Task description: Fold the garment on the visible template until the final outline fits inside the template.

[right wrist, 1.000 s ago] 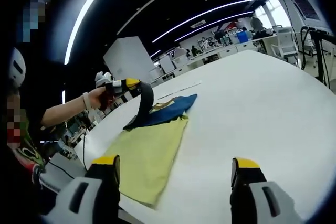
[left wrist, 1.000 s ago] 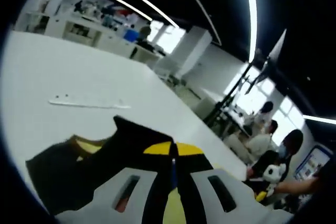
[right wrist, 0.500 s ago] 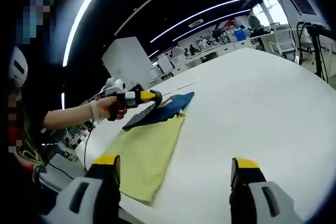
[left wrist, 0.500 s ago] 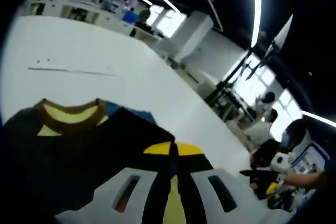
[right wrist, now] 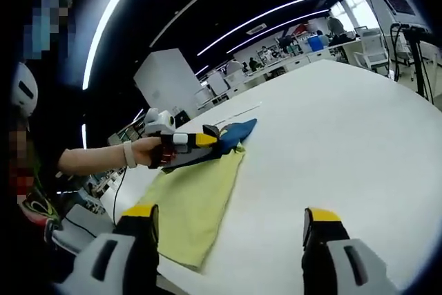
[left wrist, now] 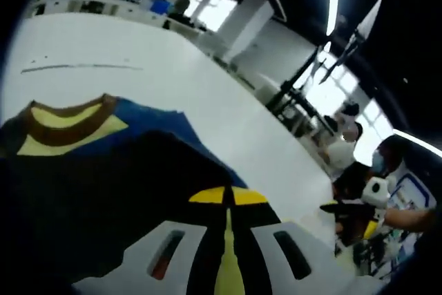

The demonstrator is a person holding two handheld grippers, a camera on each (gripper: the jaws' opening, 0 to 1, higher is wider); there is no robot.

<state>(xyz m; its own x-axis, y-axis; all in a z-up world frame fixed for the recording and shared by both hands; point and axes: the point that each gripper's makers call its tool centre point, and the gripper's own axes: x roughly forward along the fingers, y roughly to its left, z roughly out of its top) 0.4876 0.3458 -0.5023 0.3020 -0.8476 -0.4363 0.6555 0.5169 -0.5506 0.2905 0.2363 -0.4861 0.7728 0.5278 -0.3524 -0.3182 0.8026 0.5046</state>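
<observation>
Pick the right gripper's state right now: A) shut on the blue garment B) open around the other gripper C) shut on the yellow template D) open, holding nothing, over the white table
D: in the right gripper view the right gripper has its jaws wide apart with only bare white table between them, while the left gripper is at the blue garment.

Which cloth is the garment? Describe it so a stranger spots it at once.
On the white table, find the yellow-green sheet. At its far end lies the garment, dark blue with a brown-edged yellow collar, gripped by the left claw; the sheet is plain.
</observation>
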